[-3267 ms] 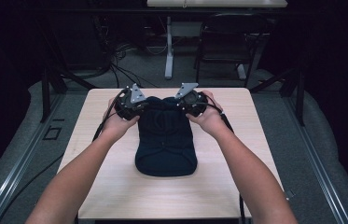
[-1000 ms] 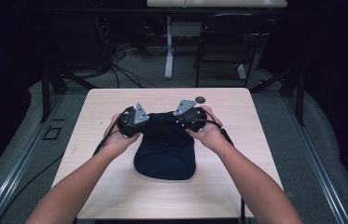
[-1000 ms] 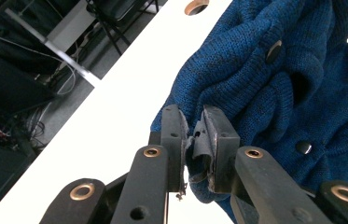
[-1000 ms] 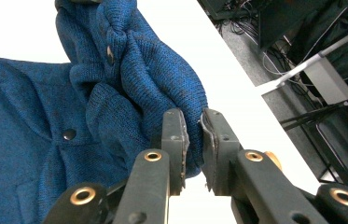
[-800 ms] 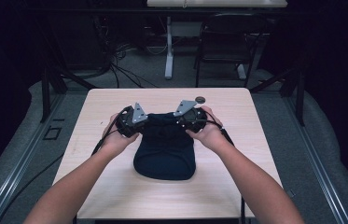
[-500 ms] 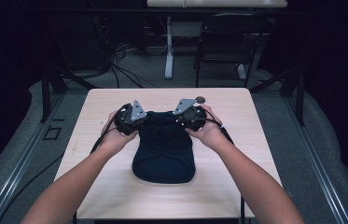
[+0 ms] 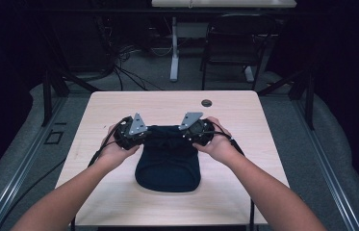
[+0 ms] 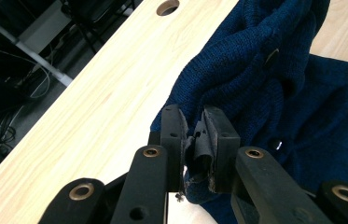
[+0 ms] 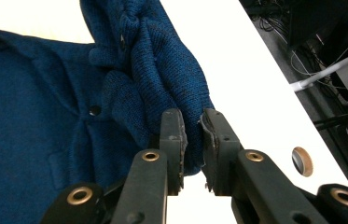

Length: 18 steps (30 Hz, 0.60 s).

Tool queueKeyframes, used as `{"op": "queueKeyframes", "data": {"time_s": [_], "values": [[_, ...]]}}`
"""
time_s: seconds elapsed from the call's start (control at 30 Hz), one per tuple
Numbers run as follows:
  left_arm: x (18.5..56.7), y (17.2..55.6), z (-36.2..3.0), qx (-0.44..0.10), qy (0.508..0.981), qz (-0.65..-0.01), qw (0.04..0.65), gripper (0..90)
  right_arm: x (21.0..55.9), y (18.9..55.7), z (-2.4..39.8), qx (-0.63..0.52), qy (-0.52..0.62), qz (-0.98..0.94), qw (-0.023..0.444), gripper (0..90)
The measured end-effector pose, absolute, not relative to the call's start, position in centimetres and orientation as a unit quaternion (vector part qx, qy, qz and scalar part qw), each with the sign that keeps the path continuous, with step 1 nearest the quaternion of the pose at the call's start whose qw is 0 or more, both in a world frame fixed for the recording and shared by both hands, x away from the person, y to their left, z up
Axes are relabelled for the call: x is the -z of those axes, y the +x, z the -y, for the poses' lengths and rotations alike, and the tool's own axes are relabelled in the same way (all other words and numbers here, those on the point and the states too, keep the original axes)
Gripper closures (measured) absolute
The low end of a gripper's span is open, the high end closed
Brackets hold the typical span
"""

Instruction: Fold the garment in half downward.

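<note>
High view: each tool, left [image 7: 130, 132] and right [image 7: 197, 131], clamps a far corner of the sweater [image 7: 168, 162], folding it nearward across the worktop [image 7: 244, 110].

A pale wooden counter [image 7: 119, 192] with a light grain is seen, and a small round cable hole [image 7: 207, 102] is set near its far edge, right of the middle. Grey carpeted floor [image 7: 292, 125] is spread around it, crossed by dark metal rails [image 7: 20, 168] at the left and right. Beyond the counter, a dark chair [image 7: 230, 48] is placed beside a white desk leg [image 7: 173, 53], and black cables [image 7: 124, 72] are tangled on the floor to the left.
</note>
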<state>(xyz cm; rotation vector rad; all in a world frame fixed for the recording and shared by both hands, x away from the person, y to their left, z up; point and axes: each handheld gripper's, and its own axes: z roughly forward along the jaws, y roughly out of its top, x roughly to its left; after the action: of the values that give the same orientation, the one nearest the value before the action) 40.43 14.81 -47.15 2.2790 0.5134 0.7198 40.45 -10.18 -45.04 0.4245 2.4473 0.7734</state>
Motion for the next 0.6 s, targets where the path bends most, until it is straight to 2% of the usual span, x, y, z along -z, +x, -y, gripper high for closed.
{"op": "queueKeyframes", "data": {"time_s": [0.6], "values": [[47.3, 38.2, -15.3, -0.251, 0.883, -0.18, 0.353, 79.5, 45.4, 37.6, 11.0, -0.302, 0.166, -0.909, 0.234, 78.9]]}}
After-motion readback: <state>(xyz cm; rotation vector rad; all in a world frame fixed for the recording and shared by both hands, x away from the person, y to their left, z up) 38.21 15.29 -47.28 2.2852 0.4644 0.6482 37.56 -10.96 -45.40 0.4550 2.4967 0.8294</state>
